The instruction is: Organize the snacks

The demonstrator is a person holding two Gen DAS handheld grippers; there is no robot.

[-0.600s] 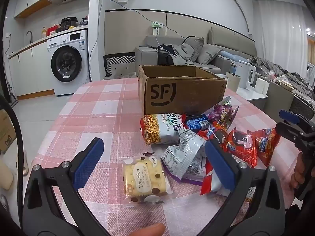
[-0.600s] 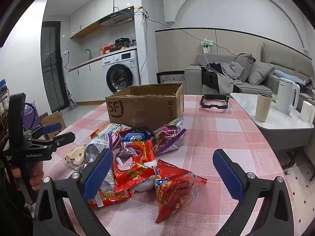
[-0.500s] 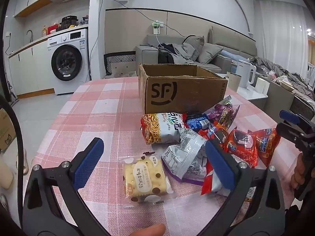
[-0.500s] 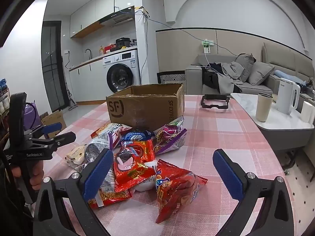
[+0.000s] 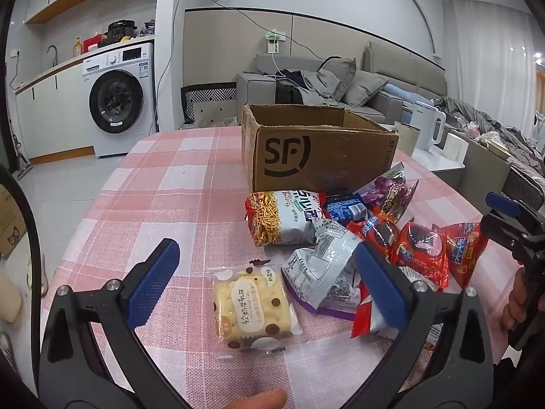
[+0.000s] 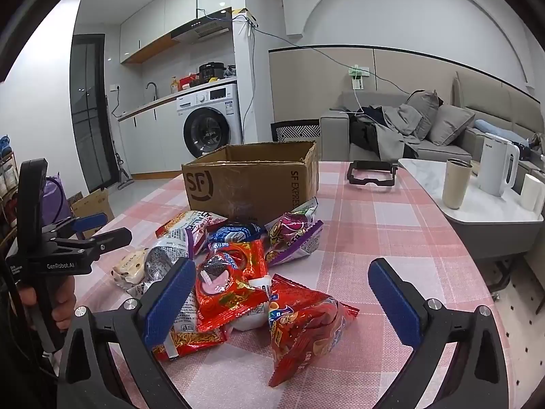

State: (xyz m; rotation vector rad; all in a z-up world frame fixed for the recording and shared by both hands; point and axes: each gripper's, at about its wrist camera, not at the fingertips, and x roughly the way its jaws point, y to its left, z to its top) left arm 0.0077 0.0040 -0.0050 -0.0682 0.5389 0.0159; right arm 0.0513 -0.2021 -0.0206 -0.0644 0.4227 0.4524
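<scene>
Snack packets point(image 6: 235, 272), crinkled red, silver & purple, are heaped mid-frame w/ a clear-wrapped cracker pack point(image 5: 250, 301) lower centre, before an open SF box point(image 5: 313, 156). Left gripper point(image 5: 269, 283) & right gripper point(image 6: 279, 296) are spread, nothing held. Pink-check tablecloth point(image 5: 163, 187); washer point(image 5: 119, 99) is seen upper left.

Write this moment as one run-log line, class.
left gripper: open, over biscuit pack | right gripper: open, over red snack bags | SF box: open | nothing held

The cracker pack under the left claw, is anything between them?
Nothing visible. The cracker pack lies alone on the tablecloth between the open left claw's fingers; the silver bag sits just right of it.
</scene>
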